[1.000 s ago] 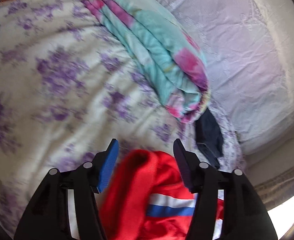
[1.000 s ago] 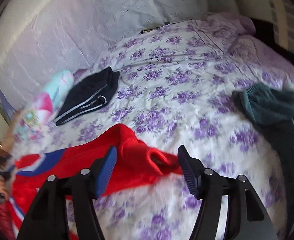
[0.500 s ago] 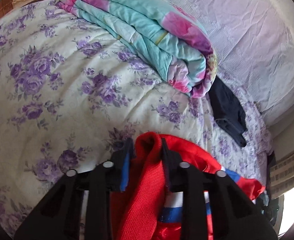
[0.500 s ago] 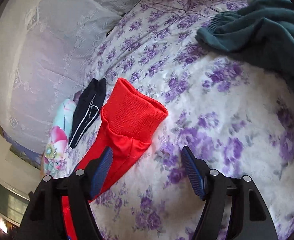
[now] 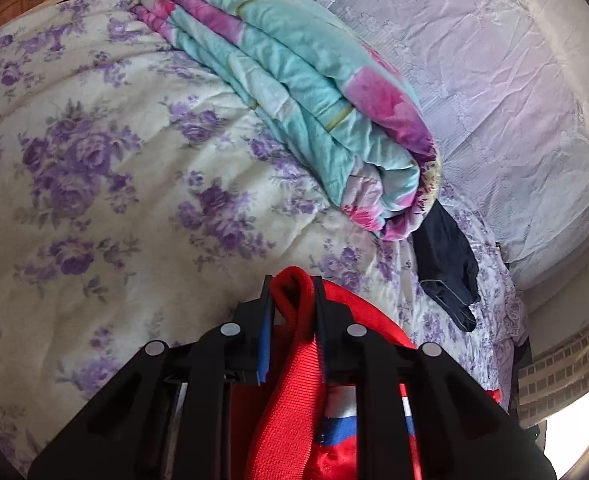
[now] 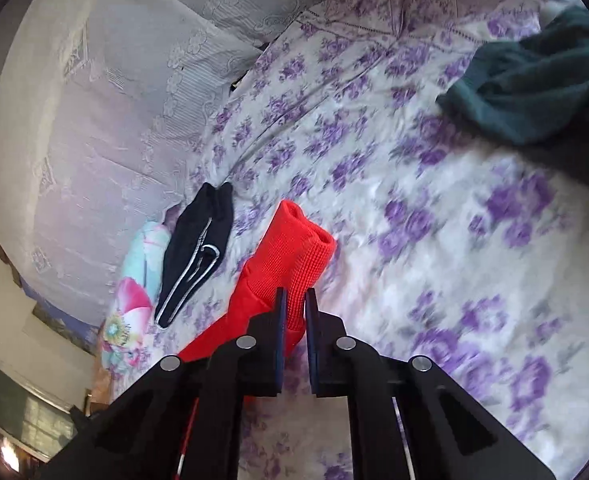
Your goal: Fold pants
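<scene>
Grasp step: left gripper (image 5: 293, 312) and right gripper (image 6: 293, 312) closing on the red pants (image 6: 294, 256) (ribbed edges pinched), ready for lifting and spreading.

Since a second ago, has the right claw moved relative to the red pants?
Yes. The right claw has closed in on the red pants: earlier its fingers stood wide apart, short of the cuff; now they are closing on the cuff's edge, lying on the floral bedspread.
</scene>
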A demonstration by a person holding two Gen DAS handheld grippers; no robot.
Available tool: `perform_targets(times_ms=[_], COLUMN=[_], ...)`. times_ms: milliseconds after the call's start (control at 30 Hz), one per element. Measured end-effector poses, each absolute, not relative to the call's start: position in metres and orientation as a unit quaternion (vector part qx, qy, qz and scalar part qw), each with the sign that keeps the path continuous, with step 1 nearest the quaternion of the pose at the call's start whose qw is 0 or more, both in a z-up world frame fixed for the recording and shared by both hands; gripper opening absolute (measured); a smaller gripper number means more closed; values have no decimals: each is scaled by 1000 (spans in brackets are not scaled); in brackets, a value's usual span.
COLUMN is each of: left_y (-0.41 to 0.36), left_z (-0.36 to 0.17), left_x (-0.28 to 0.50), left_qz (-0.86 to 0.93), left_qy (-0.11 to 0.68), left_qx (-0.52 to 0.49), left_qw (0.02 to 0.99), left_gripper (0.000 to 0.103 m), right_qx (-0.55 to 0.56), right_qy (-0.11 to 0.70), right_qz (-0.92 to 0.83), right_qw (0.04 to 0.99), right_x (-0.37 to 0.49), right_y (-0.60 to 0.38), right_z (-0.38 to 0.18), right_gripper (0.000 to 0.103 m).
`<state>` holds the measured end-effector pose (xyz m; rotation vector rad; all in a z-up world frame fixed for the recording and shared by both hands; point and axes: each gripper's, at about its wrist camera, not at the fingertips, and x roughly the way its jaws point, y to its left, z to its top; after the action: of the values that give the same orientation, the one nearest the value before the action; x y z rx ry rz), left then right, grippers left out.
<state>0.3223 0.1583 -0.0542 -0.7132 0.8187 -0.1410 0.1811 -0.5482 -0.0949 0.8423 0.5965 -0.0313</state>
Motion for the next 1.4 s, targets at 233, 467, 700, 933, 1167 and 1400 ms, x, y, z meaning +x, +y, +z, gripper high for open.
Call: perform_targets(times_ms=[233, 467, 700, 933, 1167, 1400], left_y=[173, 182, 111, 104, 77, 119], left_z=[-72, -34, -38, -25, -31, -54], left_x=[323, 285, 273, 237, 164, 97], left_qz=[-69, -77, -36, -7, -59, -116], left_qy=[412, 367, 441, 391, 364, 365], left_qx=[-392, -387, -168, -155, -153, -290], left_qw=[820, 843, 881, 907, 917, 877], left_gripper=[28, 42, 61, 62, 73, 77], right_qx=[373, 262, 133, 154, 143, 185], right_qy=[285, 258, 409, 284, 231, 292], right_qz=[-77, -60, -37, -68, -33, 25], right_qw=[880, 928, 902, 944, 962, 938], right_x=[171, 156, 203, 127, 64, 16], right_y=[-553, -513, -467, -448, -399, -398], right_z=[-91, -62, -94, -52, -54, -64], right_gripper=[16, 54, 68, 84, 98, 98])
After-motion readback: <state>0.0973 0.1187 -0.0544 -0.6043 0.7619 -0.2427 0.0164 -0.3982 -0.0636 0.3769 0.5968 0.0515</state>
